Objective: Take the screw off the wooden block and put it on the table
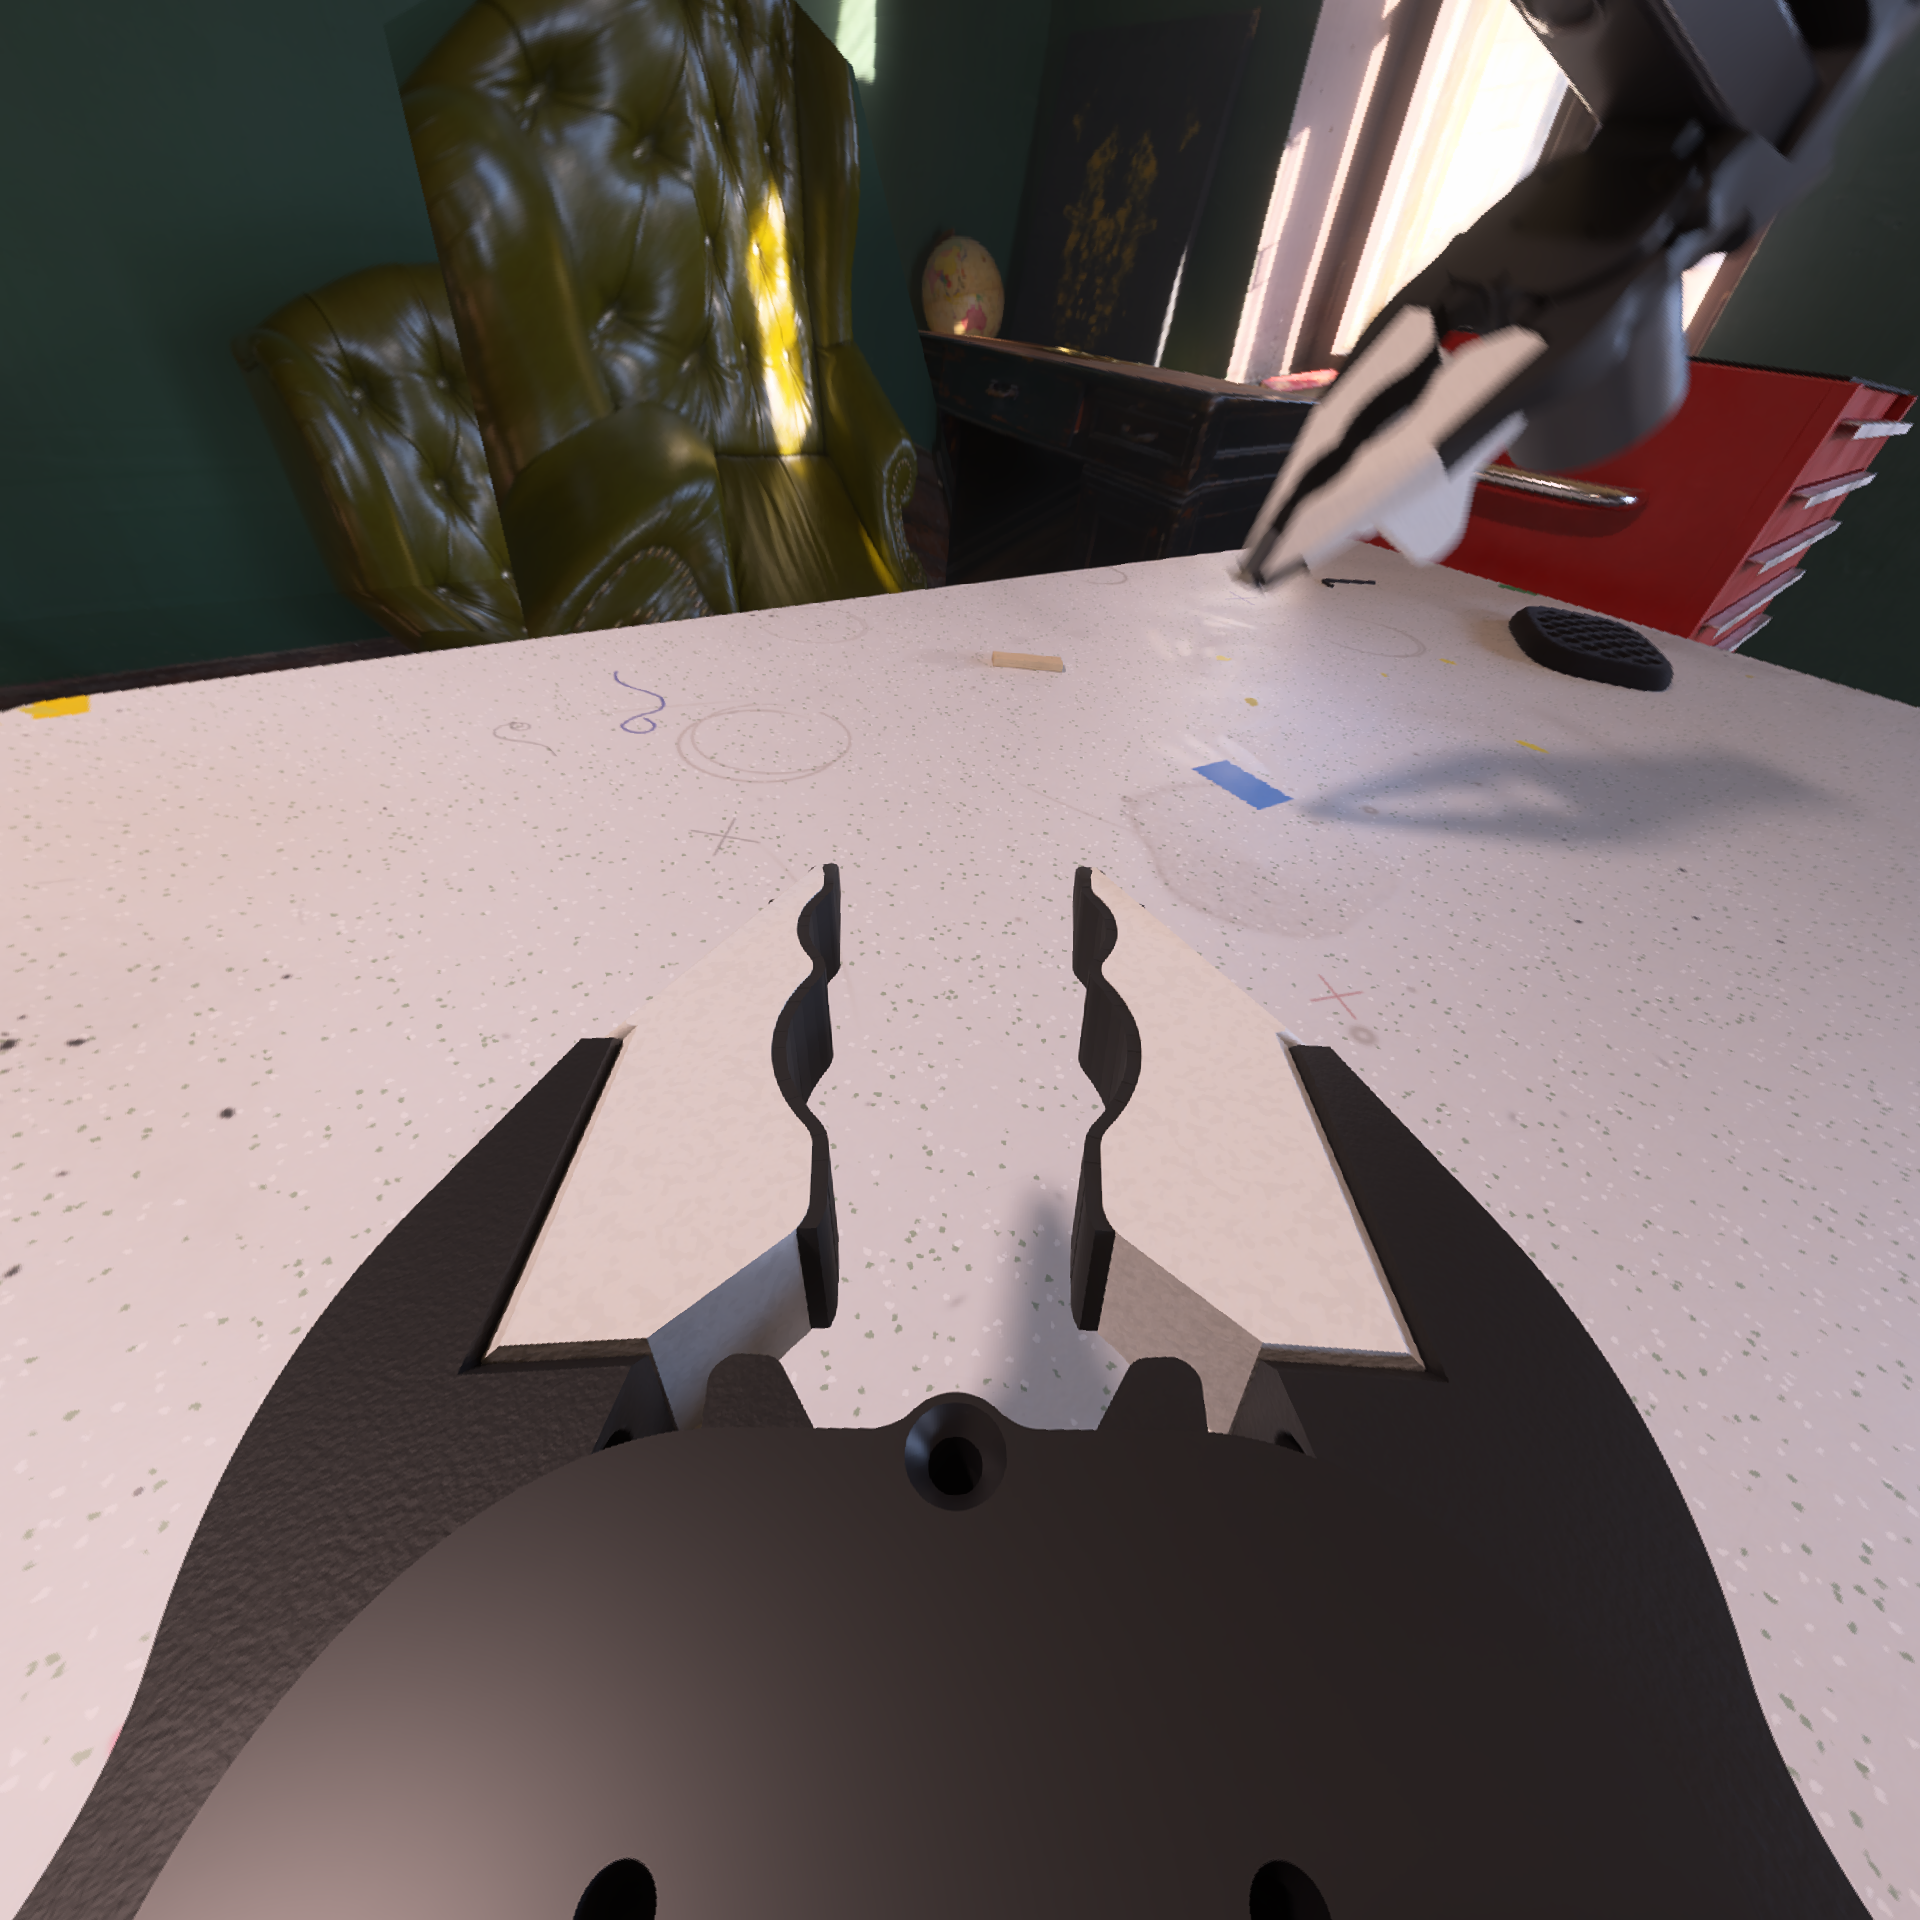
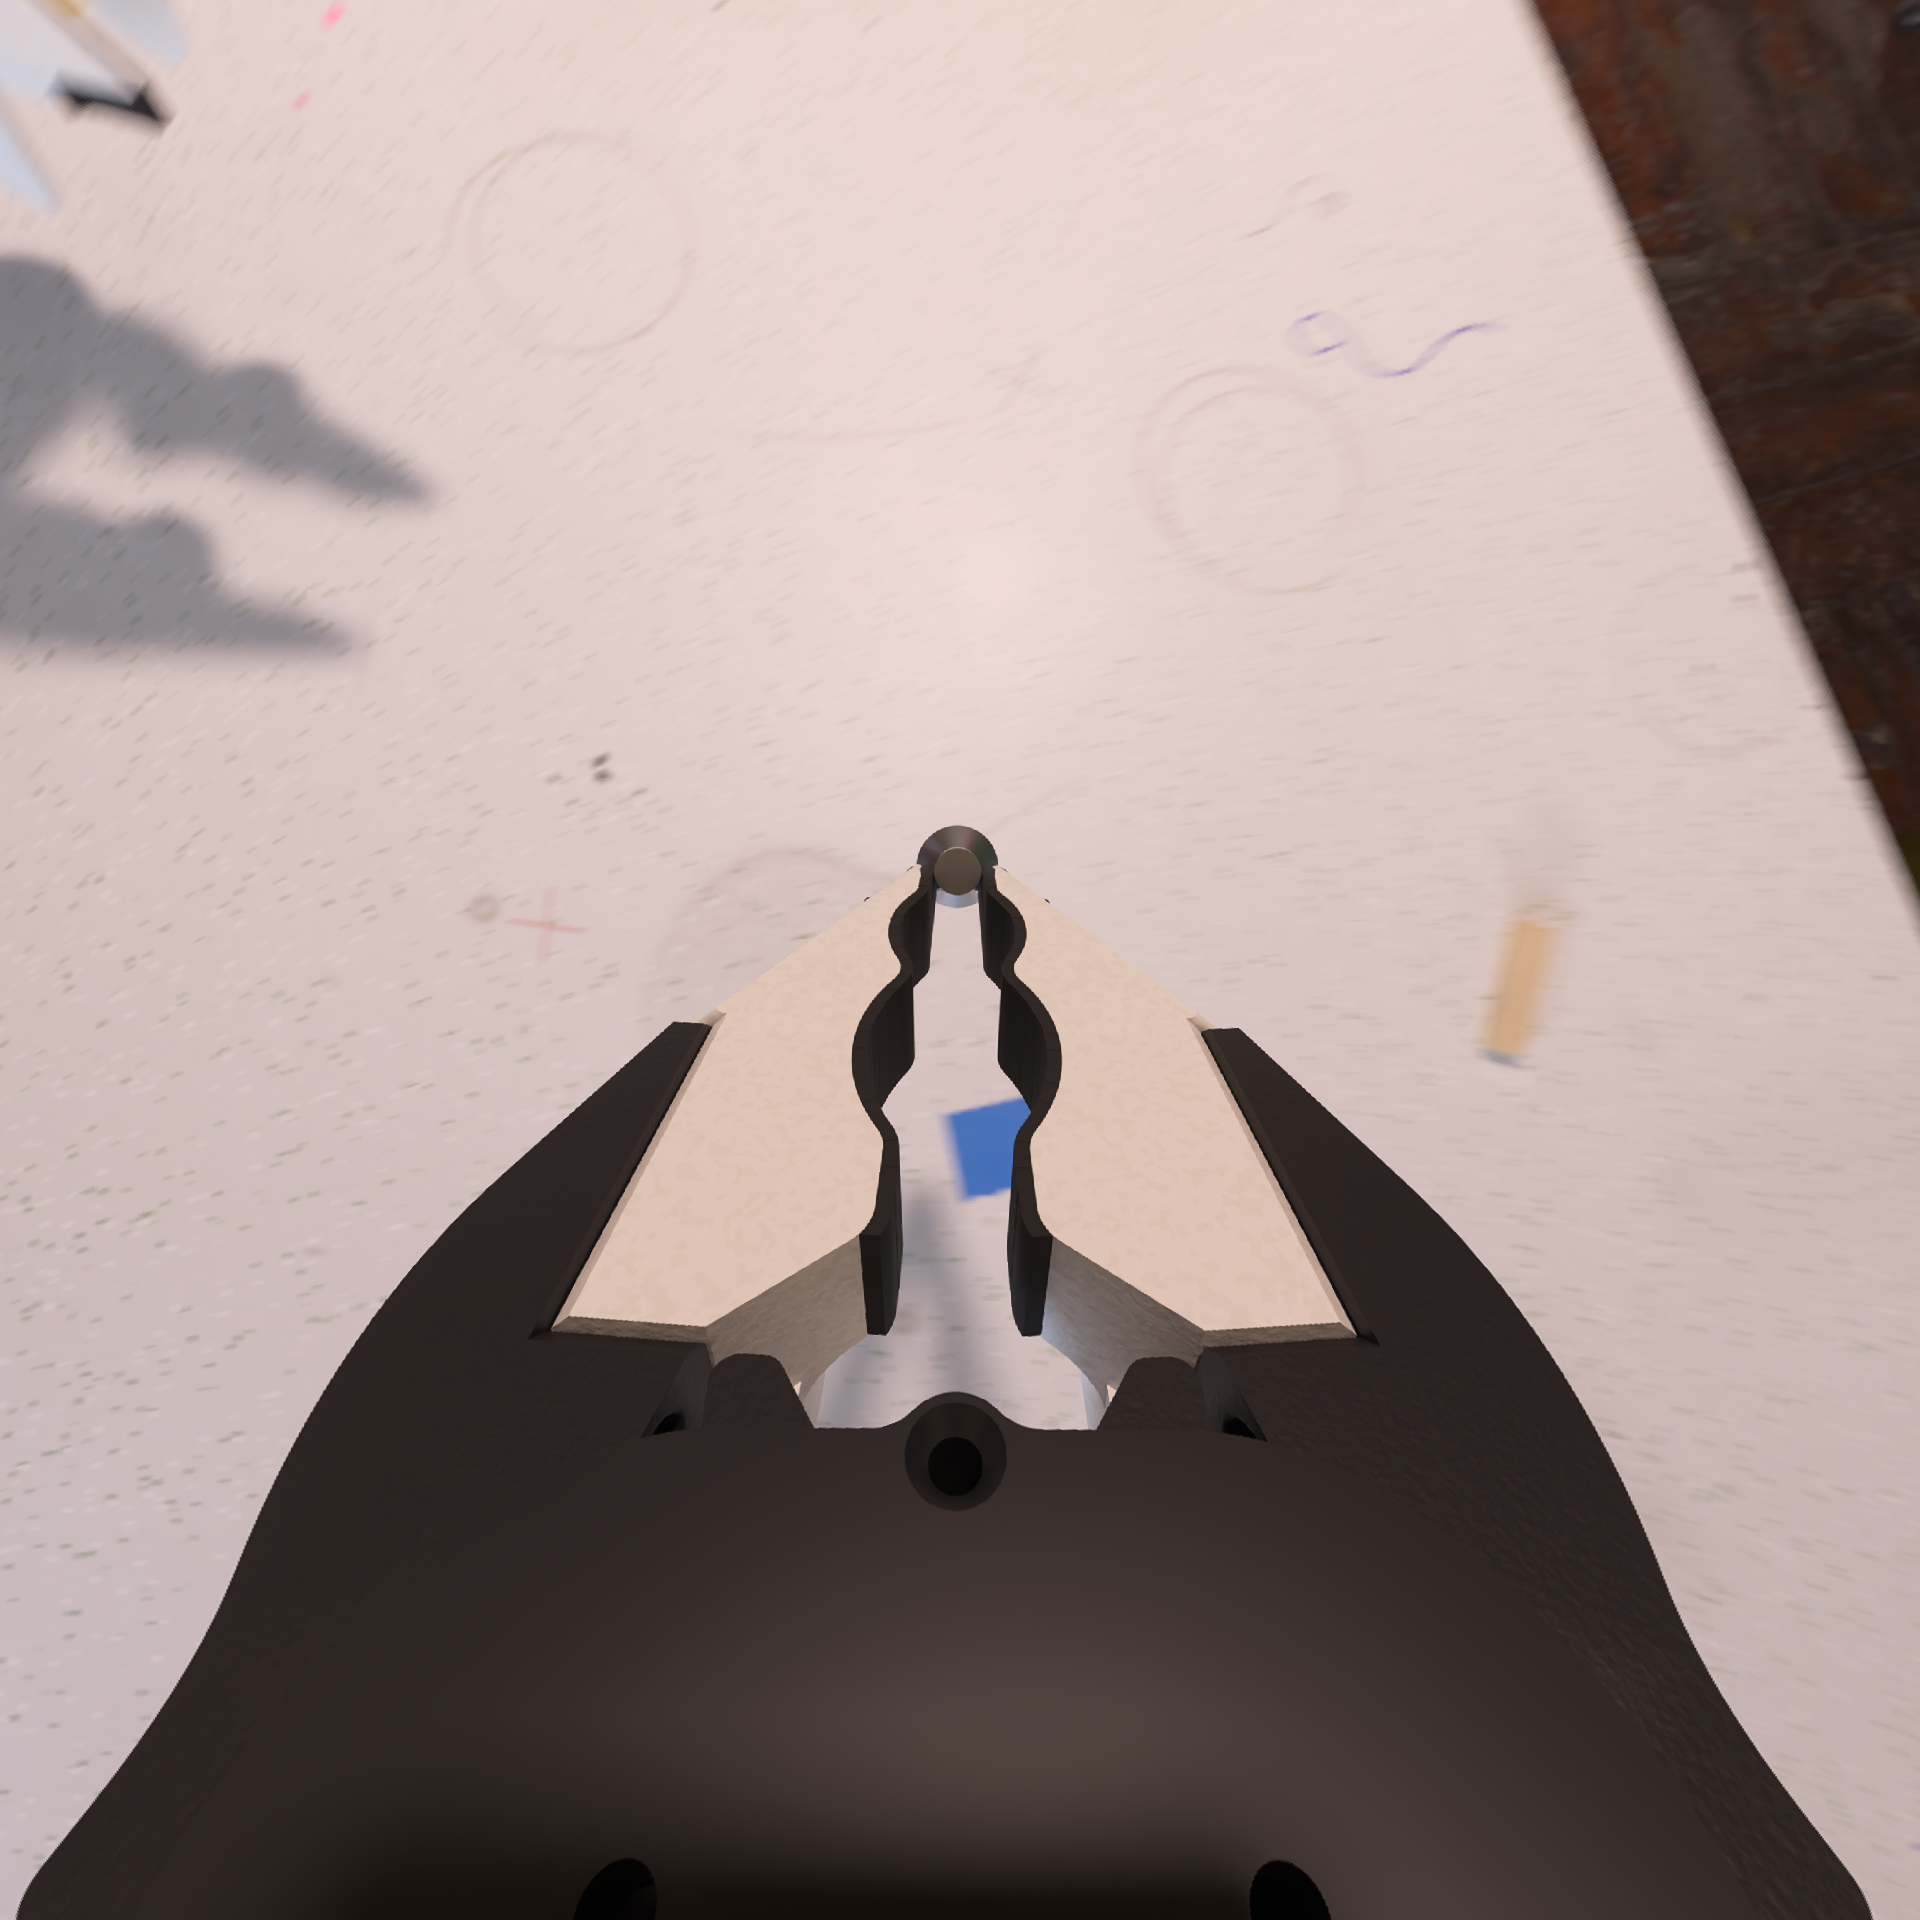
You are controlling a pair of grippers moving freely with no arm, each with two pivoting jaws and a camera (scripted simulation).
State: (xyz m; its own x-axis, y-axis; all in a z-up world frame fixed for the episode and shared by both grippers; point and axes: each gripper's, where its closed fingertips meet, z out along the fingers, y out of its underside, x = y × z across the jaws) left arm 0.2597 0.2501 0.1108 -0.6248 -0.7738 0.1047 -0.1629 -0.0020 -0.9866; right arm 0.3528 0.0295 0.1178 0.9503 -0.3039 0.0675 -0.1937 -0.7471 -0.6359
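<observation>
1. The right gripper (image 2: 957,883) has its fingers drawn nearly together at the tips, pinching a small dark screw (image 2: 957,860) between them; I see the screw end-on, with its round head behind the shaft.
2. The gripper carries the screw in the air above the white speckled table (image 2: 935,582), with a blue patch (image 2: 985,1148) showing through the gap between its fingers.
3. From the left wrist view, the same gripper (image 1: 1262,574) reaches down steeply toward the far part of the table, its tips low over the surface; whether they touch it, I cannot tell.
4. The wooden block (image 2: 1519,987) lies flat on the table, off to the side of the right gripper and well apart from the screw; in the left wrist view it lies alone on the far part of the table (image 1: 1027,661).
5. The left gripper (image 1: 956,883) hovers low over the table, its fingers spread wide with nothing between them.
6. A black grid-topped disc (image 1: 1590,646) rests near the table's far right edge.
7. Beyond the table stand a green tufted leather armchair (image 1: 644,364), a dark sideboard (image 1: 1101,436) with a globe (image 1: 962,286) on top, and a red tool cabinet (image 1: 1766,499).
</observation>
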